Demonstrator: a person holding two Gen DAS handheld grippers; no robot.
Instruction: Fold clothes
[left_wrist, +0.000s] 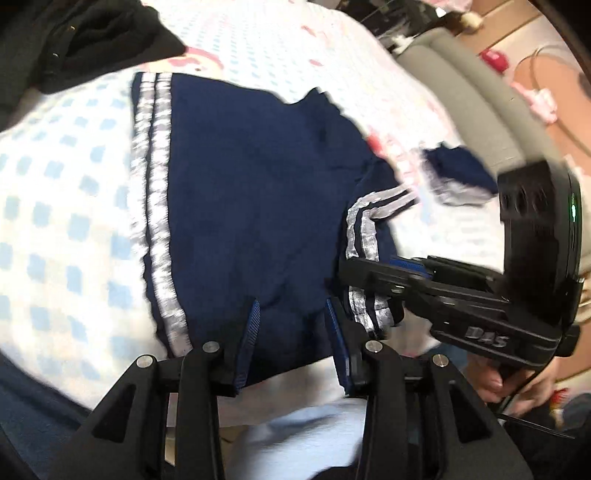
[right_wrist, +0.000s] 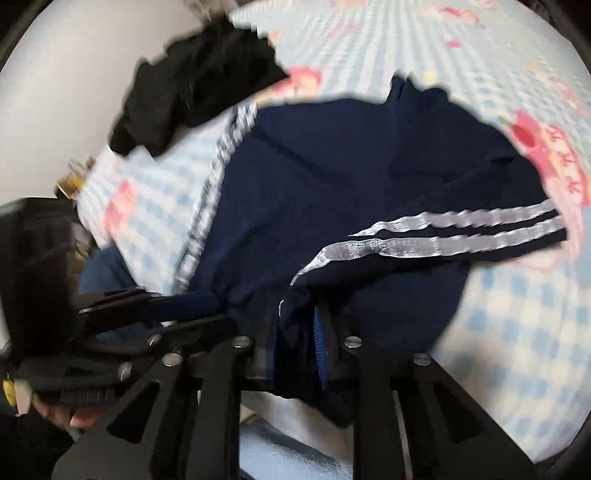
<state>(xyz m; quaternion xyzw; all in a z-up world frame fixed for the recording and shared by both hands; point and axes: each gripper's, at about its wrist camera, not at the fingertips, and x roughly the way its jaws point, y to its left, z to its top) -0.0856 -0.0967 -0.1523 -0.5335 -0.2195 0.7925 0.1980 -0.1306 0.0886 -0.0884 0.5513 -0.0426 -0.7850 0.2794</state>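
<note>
Two grippers worked navy shorts (left_wrist: 251, 206) lying on checked bedsheet (left_wrist: 66, 206). Left gripper (left_wrist: 291, 325) stood parted over near hem, no pinch. Right gripper (right_wrist: 291, 332) clamped bunched striped edge. Black garment (right_wrist: 199, 96) beyond.

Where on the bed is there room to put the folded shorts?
Bare checked bedsheet lies beside the navy shorts, along their long striped edge. More bare sheet shows past the striped leg hem. It is crowded by the black clothes in the corner and at the near edge, where both grippers meet the shorts.
</note>
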